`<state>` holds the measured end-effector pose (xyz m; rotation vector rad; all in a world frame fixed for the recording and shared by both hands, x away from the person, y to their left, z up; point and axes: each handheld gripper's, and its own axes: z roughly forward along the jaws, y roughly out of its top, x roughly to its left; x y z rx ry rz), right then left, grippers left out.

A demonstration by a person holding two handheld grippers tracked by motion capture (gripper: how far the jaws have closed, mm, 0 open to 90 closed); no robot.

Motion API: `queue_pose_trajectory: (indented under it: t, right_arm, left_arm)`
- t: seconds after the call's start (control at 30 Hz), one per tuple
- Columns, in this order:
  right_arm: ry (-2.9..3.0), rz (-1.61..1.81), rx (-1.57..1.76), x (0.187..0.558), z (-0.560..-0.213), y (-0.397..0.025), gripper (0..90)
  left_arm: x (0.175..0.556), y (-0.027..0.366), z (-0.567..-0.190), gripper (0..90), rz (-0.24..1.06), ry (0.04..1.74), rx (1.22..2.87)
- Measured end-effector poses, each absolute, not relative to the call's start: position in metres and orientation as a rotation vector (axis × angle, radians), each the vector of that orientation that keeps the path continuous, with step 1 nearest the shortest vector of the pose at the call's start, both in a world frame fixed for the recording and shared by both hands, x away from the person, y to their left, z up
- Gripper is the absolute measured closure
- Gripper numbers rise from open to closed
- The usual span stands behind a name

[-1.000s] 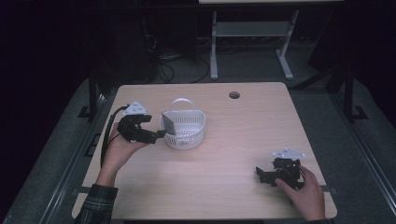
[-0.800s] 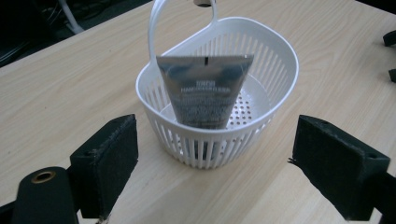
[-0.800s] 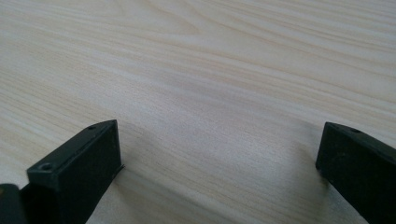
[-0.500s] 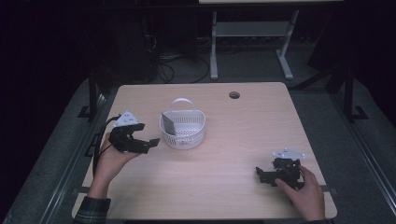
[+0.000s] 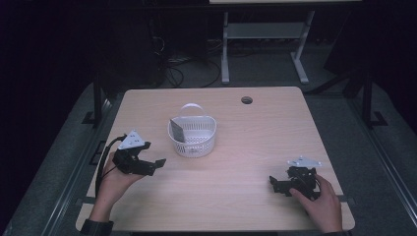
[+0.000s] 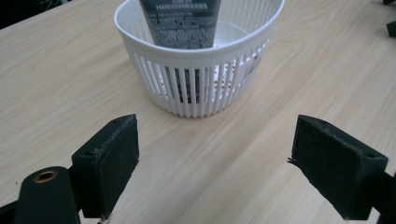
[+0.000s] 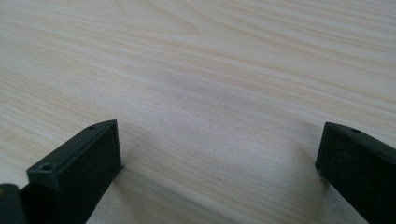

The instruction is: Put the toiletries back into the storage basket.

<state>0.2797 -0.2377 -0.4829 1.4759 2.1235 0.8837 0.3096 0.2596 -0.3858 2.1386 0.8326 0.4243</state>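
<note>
High view shows the white basket (image 5: 192, 137) with a dark tube (image 5: 176, 130) upright inside, mid-surface toward the left edge, just ahead of the released left tool (image 5: 156, 162), nearer than the released right tool (image 5: 273, 183).

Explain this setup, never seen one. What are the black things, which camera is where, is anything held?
No robot here: a person holds a two-jaw claw in each hand. The high view looks down on the table: left claw at its left, right claw at its right. Each of the other two cameras rides on a claw and looks out between its black jaws. A white basket stands mid-table with a dark tube upright inside. Both claws are open and hold nothing; the left one faces the basket, apart from it.
</note>
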Motion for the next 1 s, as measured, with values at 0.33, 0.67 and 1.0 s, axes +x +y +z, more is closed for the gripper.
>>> queue_pose_trajectory:
  t: [0.33,0.67,1.0]
  right_arm:
    - [2.124,0.884,1.476,0.280,-0.483,-0.238,0.0]
    - [2.122,0.884,1.478,0.280,-0.483,-0.238,0.0]
    - [2.124,0.882,1.478,0.280,-0.483,-0.238,0.0]
  left_arm:
    - [0.295,0.267,-0.404,14.2,0.411,0.830,2.143]
    - [0.281,0.284,-0.430,14.2,0.441,0.880,2.156]
    - [0.272,0.298,-0.456,14.2,0.455,0.959,2.202]
